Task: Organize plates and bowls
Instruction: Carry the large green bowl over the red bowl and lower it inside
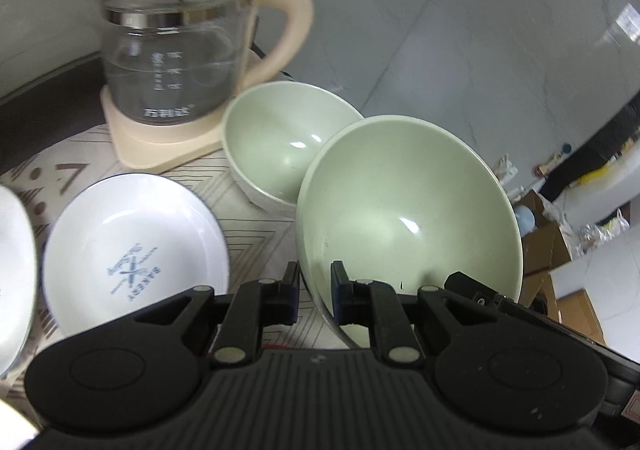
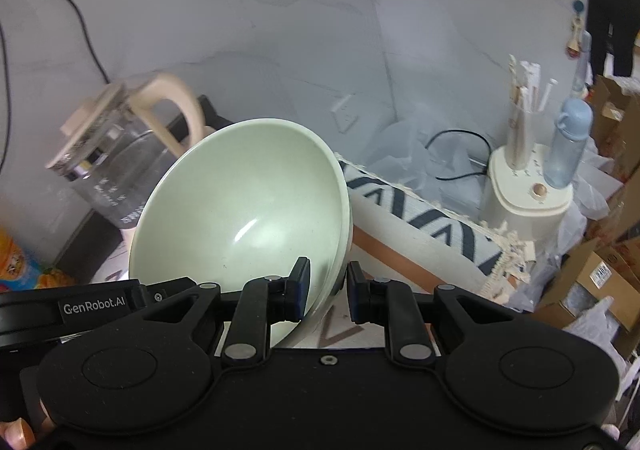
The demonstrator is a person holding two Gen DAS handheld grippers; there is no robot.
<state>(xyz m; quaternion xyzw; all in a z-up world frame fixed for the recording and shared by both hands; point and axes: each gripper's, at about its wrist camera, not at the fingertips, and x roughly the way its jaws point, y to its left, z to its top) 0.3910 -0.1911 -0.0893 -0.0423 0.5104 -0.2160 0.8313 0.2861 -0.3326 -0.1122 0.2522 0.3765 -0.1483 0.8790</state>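
A large pale green bowl [image 1: 408, 210] is tilted and held off the patterned tablecloth [image 1: 248, 186]. My left gripper [image 1: 315, 294] is shut on its near left rim. My right gripper [image 2: 328, 292] is shut on the right rim of the same bowl [image 2: 240, 218]; the right gripper's black body shows at the bowl's right edge in the left wrist view. A smaller green bowl [image 1: 284, 146] sits on the cloth behind. A white plate with blue "BAKERY" print [image 1: 132, 250] lies to the left, and another white dish's edge [image 1: 12, 270] shows at far left.
A glass kettle with beige lid and base [image 1: 180, 46] stands at the back left, also seen in the right wrist view [image 2: 116, 154]. Beyond the table's right edge are a white stool holding a blue bottle [image 2: 568, 142], a rolled rug [image 2: 432, 226] and cardboard boxes [image 2: 600, 274].
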